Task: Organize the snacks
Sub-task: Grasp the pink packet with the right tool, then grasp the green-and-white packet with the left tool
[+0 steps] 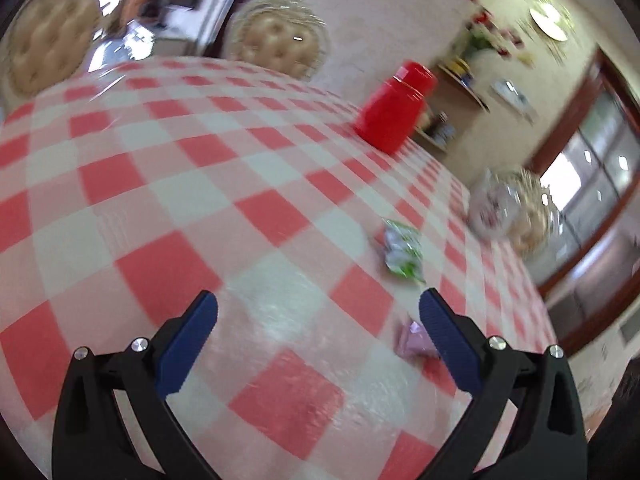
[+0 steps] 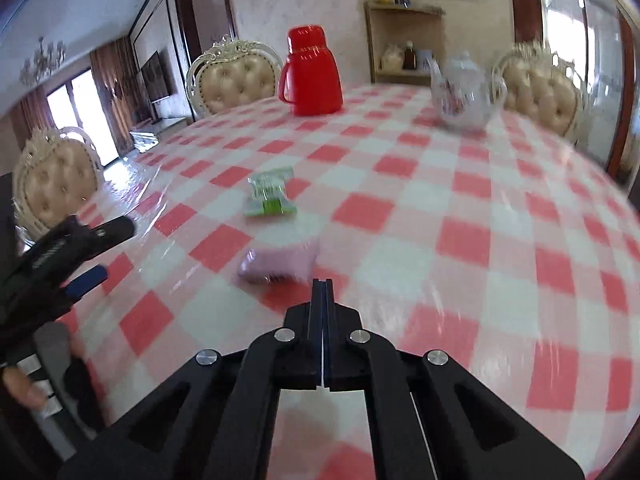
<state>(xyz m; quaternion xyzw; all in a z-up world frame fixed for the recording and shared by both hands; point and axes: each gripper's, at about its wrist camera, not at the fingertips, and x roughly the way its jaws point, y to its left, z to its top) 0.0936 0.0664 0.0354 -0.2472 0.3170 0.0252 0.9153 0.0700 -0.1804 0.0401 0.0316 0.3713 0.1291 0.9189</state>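
Observation:
A green and white snack packet [image 1: 402, 254] [image 2: 270, 199] lies on the red and white checked tablecloth [image 1: 168, 184] [image 2: 440, 216]. A pink snack packet [image 1: 414, 340] [image 2: 278, 263] lies nearer me. My left gripper [image 1: 318, 308] is open and empty above the cloth, with the pink packet just beside its right finger. It also shows at the left edge of the right wrist view [image 2: 104, 250]. My right gripper [image 2: 322, 286] is shut and empty, its tips just right of and behind the pink packet.
A red thermos jug [image 1: 394, 106] [image 2: 312, 72] and a white flowered teapot [image 1: 494, 208] [image 2: 464, 90] stand at the far side of the table. Cream tufted chairs [image 1: 276, 40] [image 2: 236, 76] ring the table. A wooden shelf [image 2: 404, 36] stands by the wall.

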